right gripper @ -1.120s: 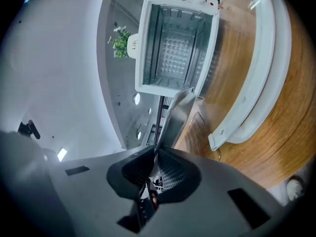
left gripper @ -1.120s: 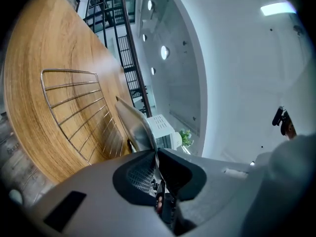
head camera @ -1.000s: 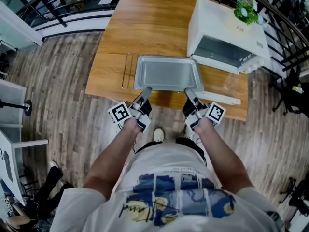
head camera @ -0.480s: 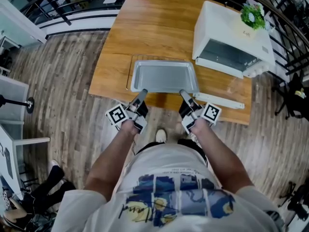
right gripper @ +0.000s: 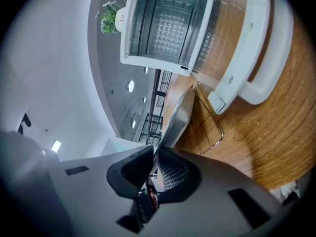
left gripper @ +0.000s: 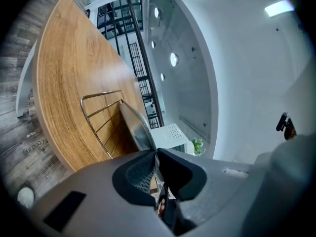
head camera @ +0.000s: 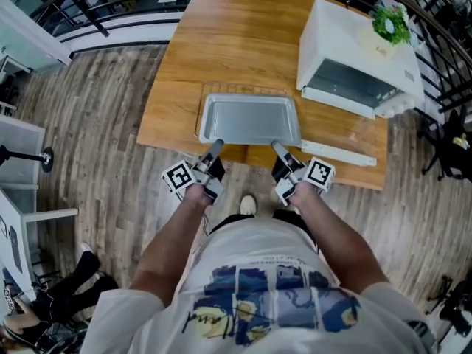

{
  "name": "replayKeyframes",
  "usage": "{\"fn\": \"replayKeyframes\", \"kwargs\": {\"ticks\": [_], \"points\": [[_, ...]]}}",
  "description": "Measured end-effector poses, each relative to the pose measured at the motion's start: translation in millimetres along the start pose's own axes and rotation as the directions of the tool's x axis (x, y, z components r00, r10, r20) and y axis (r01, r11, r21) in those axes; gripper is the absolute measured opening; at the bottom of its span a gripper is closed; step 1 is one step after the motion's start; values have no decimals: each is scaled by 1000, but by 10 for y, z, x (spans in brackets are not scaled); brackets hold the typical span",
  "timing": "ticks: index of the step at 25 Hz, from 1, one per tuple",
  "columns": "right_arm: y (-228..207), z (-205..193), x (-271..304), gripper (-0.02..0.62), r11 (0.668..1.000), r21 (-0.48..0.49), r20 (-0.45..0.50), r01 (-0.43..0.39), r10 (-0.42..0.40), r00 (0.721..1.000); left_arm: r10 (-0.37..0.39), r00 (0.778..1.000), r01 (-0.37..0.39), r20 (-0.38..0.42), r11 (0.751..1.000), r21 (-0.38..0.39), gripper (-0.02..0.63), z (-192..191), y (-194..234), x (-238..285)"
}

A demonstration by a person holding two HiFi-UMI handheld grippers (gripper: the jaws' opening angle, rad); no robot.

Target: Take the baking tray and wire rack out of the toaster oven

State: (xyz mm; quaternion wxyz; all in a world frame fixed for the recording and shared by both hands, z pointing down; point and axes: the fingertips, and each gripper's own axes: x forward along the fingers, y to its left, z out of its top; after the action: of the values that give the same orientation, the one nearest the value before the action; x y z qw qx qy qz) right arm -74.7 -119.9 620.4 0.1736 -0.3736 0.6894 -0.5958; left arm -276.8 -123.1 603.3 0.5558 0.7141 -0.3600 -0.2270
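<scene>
Baking tray [head camera: 249, 120], grey and empty, lies near the front edge of a broad wooden table [head camera: 221, 35], seen from above. To its right and further back stands the white toaster oven [head camera: 361, 43]. Its door [head camera: 338, 153] is dropped open towards me, and its inside is bare in the right gripper view. Under the tray lies the wire rack [head camera: 200, 113]; only its thin bars show, past the tray's left and far sides. Both things look to be out of the oven, so I judge that I am at the set-down of the tray on top of the rack.

My left gripper [head camera: 216, 145] pinches the tray's near rim at the left corner, jaws pressed tight on the thin metal. My right gripper [head camera: 278, 147] has the same rim between its jaws at the right corner. Those jaws have just been opening a little, yet the pads look to be on the rim.

Next, I think, both pairs of jaws need to spread fully. They should then draw straight back towards me, level, so that the tray does not slide off the rack or over the table edge.
</scene>
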Motion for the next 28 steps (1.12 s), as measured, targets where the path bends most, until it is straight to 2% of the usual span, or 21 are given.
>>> {"fn": "replayKeyframes", "kwargs": {"ticks": [7, 15, 28], "points": [[-76, -150, 61, 41, 998, 33, -39, 62, -61, 997, 63, 998, -62, 18, 997, -51, 23, 5, 190, -28], [-163, -216, 122, 54, 993, 28, -82, 116, -113, 990, 133, 991, -131, 18, 988, -84, 26, -27, 328, -10], [-346, -360, 225, 84, 978, -30, -190, 204, -206, 960, 231, 973, -230, 7, 970, -82, 38, -67, 550, 16]]}}
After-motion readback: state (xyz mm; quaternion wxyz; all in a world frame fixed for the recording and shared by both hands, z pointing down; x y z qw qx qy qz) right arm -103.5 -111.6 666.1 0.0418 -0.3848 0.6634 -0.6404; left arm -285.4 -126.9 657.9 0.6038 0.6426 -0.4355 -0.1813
